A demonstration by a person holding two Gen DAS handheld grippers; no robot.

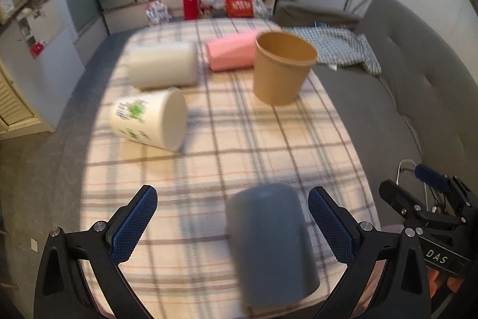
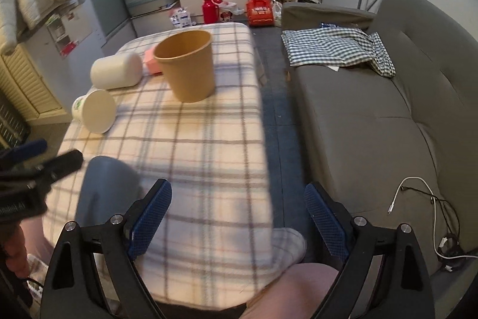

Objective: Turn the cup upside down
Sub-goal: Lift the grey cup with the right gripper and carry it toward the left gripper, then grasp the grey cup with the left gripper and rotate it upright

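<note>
A grey cup stands bottom-up on the plaid-covered table, between the open fingers of my left gripper, untouched by either pad. It shows blurred at the left in the right wrist view. A brown paper cup stands upright, mouth up, at the far right of the table. A white printed cup, a plain white cup and a pink cup lie on their sides. My right gripper is open and empty over the table's near right edge.
A grey sofa with a checked cloth runs along the right of the table. A white cable lies on the sofa seat. Cabinets, a fridge and red bags stand beyond the table. A person's knee is below the right gripper.
</note>
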